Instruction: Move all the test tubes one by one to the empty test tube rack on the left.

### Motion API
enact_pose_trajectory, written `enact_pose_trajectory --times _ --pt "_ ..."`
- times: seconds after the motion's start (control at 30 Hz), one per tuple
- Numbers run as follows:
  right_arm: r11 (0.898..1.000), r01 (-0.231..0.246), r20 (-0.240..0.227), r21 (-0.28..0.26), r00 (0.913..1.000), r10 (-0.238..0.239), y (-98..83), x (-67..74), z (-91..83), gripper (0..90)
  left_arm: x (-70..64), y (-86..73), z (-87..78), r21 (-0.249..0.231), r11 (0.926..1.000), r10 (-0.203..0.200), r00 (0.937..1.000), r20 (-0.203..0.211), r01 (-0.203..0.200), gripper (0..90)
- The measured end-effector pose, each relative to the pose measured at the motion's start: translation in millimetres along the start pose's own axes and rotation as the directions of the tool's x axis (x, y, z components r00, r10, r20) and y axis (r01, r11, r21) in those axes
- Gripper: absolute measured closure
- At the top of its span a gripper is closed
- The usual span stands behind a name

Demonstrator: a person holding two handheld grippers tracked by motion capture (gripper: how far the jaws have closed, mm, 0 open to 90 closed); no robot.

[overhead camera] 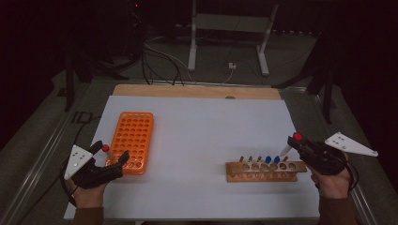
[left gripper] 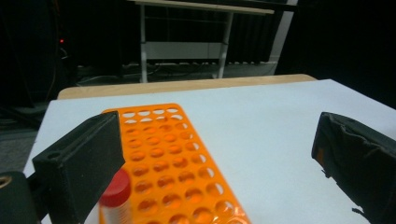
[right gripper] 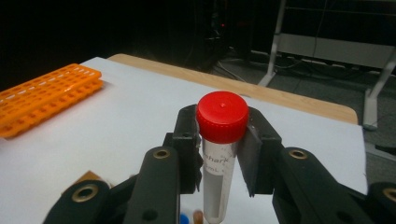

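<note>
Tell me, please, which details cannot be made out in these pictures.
- Print on the red-capped tube, right gripper view: the right claw, shut on it, covers part of the lettering.
- Second red-capped tube, left gripper view: cut off by the bottom edge and half hidden behind the open left claw.
- Small tubes in the wooden rack, high view: too small and dim to tell their contents.
- Near end of the orange rack, high view: covered by the left claw.

The red-capped tube (right gripper: 219, 154) is clear plastic with some print on the side, standing pretty much upright. It's pinched just under the cap in the right tool (right gripper: 219, 144), up off the tabletop (overhead camera: 197, 136) past the wooden rack's (overhead camera: 263, 174) right end.
</note>
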State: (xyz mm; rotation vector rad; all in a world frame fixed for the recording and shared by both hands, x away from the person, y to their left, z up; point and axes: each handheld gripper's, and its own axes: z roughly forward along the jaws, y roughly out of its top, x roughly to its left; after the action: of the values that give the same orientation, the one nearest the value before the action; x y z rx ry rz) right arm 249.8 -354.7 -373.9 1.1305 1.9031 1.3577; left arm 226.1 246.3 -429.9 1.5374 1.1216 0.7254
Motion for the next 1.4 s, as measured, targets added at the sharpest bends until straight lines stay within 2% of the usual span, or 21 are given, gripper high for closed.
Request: enact_pose_trajectory --times 0.3,0.53,0.67,0.83,1.1,1.4 --pt "1.0 0.019 -0.051 -0.002 0.9985 -0.019 11.2 17.8 28.0 70.6 -18.6 8.8 14.6 0.013 0.9995 0.028 0.9989 0.037 -0.029 3.7" --pt "1.0 0.029 -0.11 0.007 0.9935 -0.028 16.4 39.1 52.1 70.6 -40.3 12.2 35.1 0.04 0.9974 0.056 0.9939 0.095 -0.06 4.1" --pt "0.999 0.039 -0.143 0.015 0.9891 -0.036 18.3 53.5 66.1 70.6 -56.3 14.2 47.0 0.046 0.9962 0.067 0.9885 0.135 -0.074 4.3" --pt "0.998 0.051 -0.185 0.024 0.9817 -0.046 19.7 70.3 82.2 70.6 -76.6 14.3 62.6 0.059 0.994 0.08 0.9789 0.188 -0.092 4.8" --pt "0.998 0.057 -0.234 0.037 0.9712 -0.047 19.6 90.9 100.9 70.6 -102.2 14.2 82.6 0.064 0.9942 0.067 0.9644 0.256 -0.086 5.8" --pt "0.997 0.062 -0.275 0.041 0.9602 -0.049 21.5 108.7 114.9 70.7 -124.9 14.8 100.7 0.076 0.9918 0.076 0.9504 0.301 -0.103 6.6"
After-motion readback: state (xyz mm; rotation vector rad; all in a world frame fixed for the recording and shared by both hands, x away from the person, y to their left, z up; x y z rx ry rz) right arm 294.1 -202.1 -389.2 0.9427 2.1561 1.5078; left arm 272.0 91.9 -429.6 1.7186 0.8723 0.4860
